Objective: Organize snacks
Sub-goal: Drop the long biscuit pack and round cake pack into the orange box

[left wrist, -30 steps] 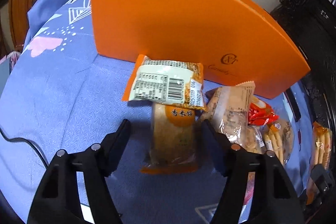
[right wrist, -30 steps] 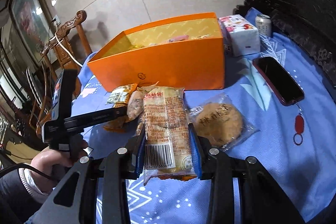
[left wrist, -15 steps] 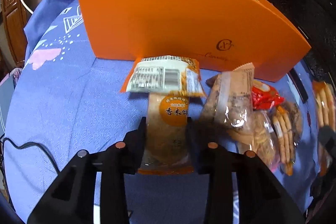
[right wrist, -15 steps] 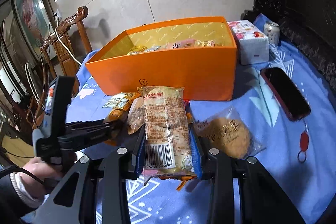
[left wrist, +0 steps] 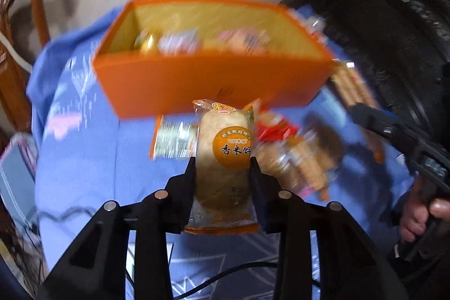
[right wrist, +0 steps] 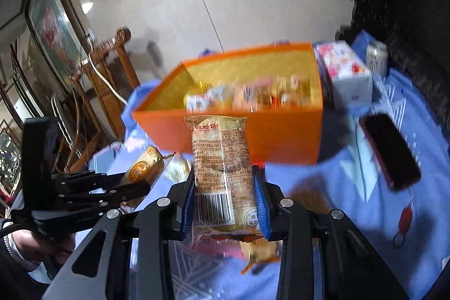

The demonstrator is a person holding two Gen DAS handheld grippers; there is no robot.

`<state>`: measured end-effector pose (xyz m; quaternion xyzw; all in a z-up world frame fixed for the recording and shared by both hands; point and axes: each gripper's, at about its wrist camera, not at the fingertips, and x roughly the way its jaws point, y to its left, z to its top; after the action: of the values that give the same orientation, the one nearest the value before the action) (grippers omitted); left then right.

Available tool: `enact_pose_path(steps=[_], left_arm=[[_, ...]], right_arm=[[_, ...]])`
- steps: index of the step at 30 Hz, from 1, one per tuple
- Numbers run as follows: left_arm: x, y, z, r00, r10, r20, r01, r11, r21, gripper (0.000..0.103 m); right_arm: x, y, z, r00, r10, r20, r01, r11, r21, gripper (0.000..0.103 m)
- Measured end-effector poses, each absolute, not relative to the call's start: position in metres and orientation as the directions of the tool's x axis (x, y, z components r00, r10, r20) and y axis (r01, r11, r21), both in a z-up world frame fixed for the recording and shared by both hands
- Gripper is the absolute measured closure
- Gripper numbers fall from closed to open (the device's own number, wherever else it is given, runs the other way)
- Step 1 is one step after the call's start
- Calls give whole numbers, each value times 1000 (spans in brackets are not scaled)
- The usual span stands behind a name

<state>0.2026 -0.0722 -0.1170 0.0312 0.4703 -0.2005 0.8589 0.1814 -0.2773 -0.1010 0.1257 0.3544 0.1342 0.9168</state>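
Observation:
My left gripper (left wrist: 222,167) is shut on a rice cracker packet (left wrist: 223,156) with a round orange label, lifted off the blue cloth in front of the orange box (left wrist: 208,80). From the right wrist view the same left gripper (right wrist: 132,187) shows at the left with that packet (right wrist: 143,165). My right gripper (right wrist: 225,187) is shut on a long clear biscuit packet (right wrist: 222,167) with a barcode, held above the cloth before the orange box (right wrist: 281,137). Several snacks lie inside the box.
Loose snack packets (left wrist: 292,153) and a barcoded packet (left wrist: 171,139) lie on the blue tablecloth (left wrist: 92,148). A phone (right wrist: 389,151), a key fob (right wrist: 405,218), a tissue box (right wrist: 347,72) and a can (right wrist: 375,58) sit right of the box. Wooden chairs (right wrist: 109,80) stand at the left.
The left gripper closed on the rice cracker packet and lifted it, so the box's inside now shows. The right gripper rose with its biscuit packet toward the box.

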Motion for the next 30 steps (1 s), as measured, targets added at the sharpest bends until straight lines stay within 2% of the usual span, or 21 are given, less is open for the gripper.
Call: enact_pose_path(steps=[5, 12, 18, 19, 20, 21, 23, 25, 27, 30], left_arm=[[222, -83, -70, 580, -360, -730, 394, 909, -135, 68], [275, -82, -37, 696, -389, -604, 360, 916, -176, 68], [334, -77, -28, 723, -377, -579, 327, 925, -194, 68], [342, -78, -30, 716, -375, -589, 328, 925, -191, 66], [353, -79, -35, 702, -369, -609, 320, 928, -193, 36], [359, -80, -39, 695, -335, -636, 288, 940, -182, 4], [360, -75, -44, 689, -280, -669, 217, 960, -179, 4], [344, -65, -41, 702, -319, -637, 235, 948, -215, 4], [318, -54, -42, 736, -311, -601, 238, 950, -200, 4], [276, -42, -54, 746, -300, -594, 235, 954, -186, 4]], right_arm=[[197, -286, -75, 785, 315, -533, -151, 932, 330, 67], [231, -294, -53, 862, 272, -428, -136, 937, 323, 67], [273, -290, -37, 893, 226, -388, -107, 947, 304, 67], [280, -287, -37, 894, 224, -388, -108, 949, 297, 67], [288, -284, -38, 890, 223, -398, -109, 951, 289, 64], [297, -280, -41, 883, 204, -424, -89, 958, 274, 47], [300, -277, -44, 877, 130, -463, -13, 969, 246, 33], [284, -276, -42, 886, 136, -443, -15, 964, 266, 32], [266, -277, -45, 885, 140, -443, -11, 960, 280, 30], [238, -278, -61, 869, 152, -472, -12, 958, 286, 30]])
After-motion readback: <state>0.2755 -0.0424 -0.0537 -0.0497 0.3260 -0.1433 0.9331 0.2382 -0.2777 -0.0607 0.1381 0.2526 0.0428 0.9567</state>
